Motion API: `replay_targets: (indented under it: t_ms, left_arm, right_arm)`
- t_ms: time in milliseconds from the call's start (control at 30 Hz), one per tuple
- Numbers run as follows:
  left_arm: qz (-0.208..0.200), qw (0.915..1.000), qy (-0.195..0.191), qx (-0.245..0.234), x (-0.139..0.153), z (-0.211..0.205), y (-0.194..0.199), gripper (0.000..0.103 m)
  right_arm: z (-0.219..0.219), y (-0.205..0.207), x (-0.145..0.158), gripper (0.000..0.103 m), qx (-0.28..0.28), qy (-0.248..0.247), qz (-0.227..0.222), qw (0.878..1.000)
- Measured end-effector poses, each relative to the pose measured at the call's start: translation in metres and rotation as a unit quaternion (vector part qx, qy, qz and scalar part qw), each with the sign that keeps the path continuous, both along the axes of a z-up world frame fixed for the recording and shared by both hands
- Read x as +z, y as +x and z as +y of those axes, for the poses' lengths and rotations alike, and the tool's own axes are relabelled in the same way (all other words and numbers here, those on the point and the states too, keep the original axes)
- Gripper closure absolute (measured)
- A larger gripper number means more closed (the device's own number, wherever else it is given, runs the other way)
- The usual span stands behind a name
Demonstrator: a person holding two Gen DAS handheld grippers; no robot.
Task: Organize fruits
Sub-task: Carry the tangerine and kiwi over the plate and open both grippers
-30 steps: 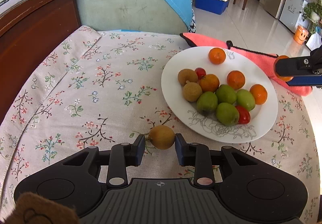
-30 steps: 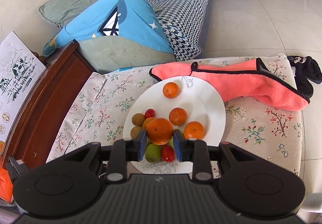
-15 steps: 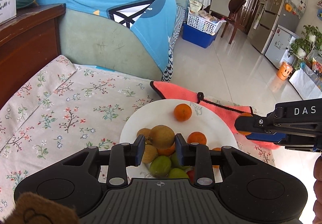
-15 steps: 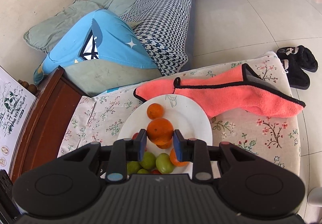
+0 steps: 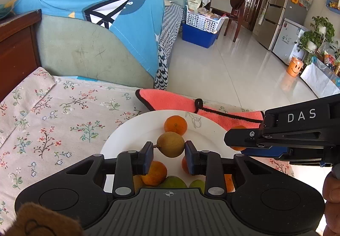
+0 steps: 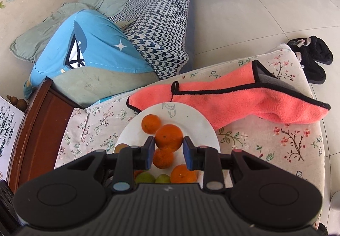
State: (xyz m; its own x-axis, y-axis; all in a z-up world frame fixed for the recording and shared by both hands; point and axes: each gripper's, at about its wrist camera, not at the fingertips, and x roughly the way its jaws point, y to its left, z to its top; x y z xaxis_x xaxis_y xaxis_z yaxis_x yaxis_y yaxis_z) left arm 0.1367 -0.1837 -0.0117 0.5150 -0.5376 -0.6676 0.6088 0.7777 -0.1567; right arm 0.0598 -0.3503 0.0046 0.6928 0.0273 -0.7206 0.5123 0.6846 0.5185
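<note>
My left gripper (image 5: 169, 152) is shut on a brown kiwi (image 5: 170, 144) and holds it above the white plate (image 5: 127, 129). The plate carries oranges (image 5: 175, 125), green fruits (image 5: 174, 181) and more, partly hidden by the gripper. My right gripper (image 6: 167, 148) is shut on an orange (image 6: 169, 137) above the same plate (image 6: 191, 117); it also shows in the left wrist view (image 5: 235, 140) at the right. Other oranges (image 6: 150, 123) and green fruits (image 6: 145, 177) lie on the plate below it.
The plate sits on a floral tablecloth (image 5: 53, 119). A coral towel (image 6: 244, 100) lies behind and right of the plate. A dark wooden board (image 6: 36, 129) borders the left side. A sofa with a blue cover (image 5: 95, 13) stands behind. Black slippers (image 6: 312, 57) lie on the floor.
My left gripper lifted the kiwi off the cloth and brought it over the plate. My right gripper rose and moved toward the far part of the plate with its orange.
</note>
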Motion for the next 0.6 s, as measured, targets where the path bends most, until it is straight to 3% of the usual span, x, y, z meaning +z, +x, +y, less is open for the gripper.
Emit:
replay_targets:
  t_ms: [300,600]
  left_arm:
    - [0.004,0.9997,0.021,0.008,-0.005,-0.004,-0.001,0.072]
    - [-0.006,0.9991,0.037,0.021,0.004,-0.004,-0.007,0.067]
  right_arm:
    - [-0.001,0.012,-0.016,0.074,-0.002,0.017,0.018,1.000]
    - [0.000,0.012,-0.015,0.064,0.000,0.022,0.017,1.000]
